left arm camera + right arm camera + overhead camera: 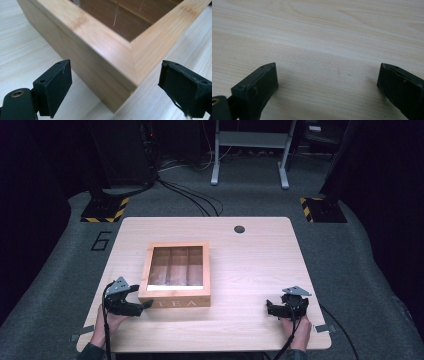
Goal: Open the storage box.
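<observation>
A wooden tea box (176, 272) with a clear window lid and "TEA" on its front stands left of the table's middle. My left gripper (141, 296) is open at the box's near left corner (120, 75), one jaw on each side of that corner, apart from the wood. Through the lid, dividers show inside the box. My right gripper (274, 308) is open near the table's front right, low over bare wood (324, 62), with nothing between its jaws.
The light wooden table (250, 270) has a dark round cable hole (239, 229) at its far edge. Beyond it lie grey floor, cables, a white desk frame (250, 150) and hazard-striped stand bases (105, 210).
</observation>
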A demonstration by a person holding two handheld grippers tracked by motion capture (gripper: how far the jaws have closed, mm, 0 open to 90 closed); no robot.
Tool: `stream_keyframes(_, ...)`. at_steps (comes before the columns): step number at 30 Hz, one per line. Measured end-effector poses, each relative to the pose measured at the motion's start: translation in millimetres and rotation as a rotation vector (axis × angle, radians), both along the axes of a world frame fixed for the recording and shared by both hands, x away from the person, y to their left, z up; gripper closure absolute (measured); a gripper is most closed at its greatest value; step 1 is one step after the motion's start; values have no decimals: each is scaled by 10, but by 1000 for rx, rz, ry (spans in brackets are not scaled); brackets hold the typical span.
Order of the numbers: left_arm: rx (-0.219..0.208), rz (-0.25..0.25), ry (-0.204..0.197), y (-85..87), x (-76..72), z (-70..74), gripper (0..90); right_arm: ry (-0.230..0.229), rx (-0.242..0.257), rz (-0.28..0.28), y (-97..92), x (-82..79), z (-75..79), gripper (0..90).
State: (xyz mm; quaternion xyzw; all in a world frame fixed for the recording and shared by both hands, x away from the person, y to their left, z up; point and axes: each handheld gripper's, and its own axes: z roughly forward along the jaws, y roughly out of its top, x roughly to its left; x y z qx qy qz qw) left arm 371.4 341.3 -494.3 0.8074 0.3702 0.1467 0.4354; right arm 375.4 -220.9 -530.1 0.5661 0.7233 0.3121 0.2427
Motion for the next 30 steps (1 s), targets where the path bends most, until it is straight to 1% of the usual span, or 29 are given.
stream_keyframes(1, -1, 12, -11, 10, -20, -19, 106, -2, -1, 2, -1, 0, -1, 24)
stream_keyframes(3, 11, 13, 0, 45, -59, -43, 103, -1, -1, 1, -1, 0, -1, 24)
stream_keyframes(7, 21, 36, 15, 104, -139, -120, 94, -2, -1, 1, -1, -1, -1, 25)
stream_keyframes(8, 23, 39, 12, 117, -152, -134, 90, -2, -1, 0, 0, -1, -1, 25)
stream_keyframes(10, 41, 55, 20, 154, -199, -169, 90, -2, -2, 1, 0, 0, -1, 24)
stream_keyframes(12, 44, 74, 27, 190, -239, -205, 88, -2, -1, 0, 0, -1, -1, 24)
stream_keyframes(16, 74, 103, 35, 265, -309, -261, 87, -2, -1, -1, 1, -1, -1, 25)
stream_keyframes(17, 81, 115, 31, 283, -326, -273, 87, 2, 3, -6, 6, -3, 2, 25)
stream_keyframes(18, 92, 119, 38, 308, -341, -278, 87, 0, 2, -6, 5, -3, 0, 24)
stream_keyframes(19, 83, 131, 39, 326, -357, -293, 86, 1, 3, -7, 6, -4, 0, 25)
stream_keyframes(21, 96, 146, 43, 376, -389, -313, 84, 4, 1, -8, 6, -6, 2, 25)
stream_keyframes(24, 103, 176, 58, 440, -432, -364, 77, 3, 2, -8, 6, -6, 2, 24)
stream_keyframes(26, 118, 194, 58, 478, -455, -367, 74, 4, -1, -5, 2, -7, 2, 24)
stream_keyframes(27, 123, 201, 60, 499, -460, -367, 73, 3, 5, -11, 10, -5, 2, 24)
stream_keyframes(28, 135, 212, 61, 515, -465, -368, 73, 4, -1, -5, 3, -6, 2, 24)
stream_keyframes(29, 155, 223, 55, 525, -465, -370, 73, 3, 4, -9, 8, -5, 2, 24)
stream_keyframes(30, 152, 230, 54, 534, -462, -373, 68, 4, -1, -5, 3, -6, 2, 24)
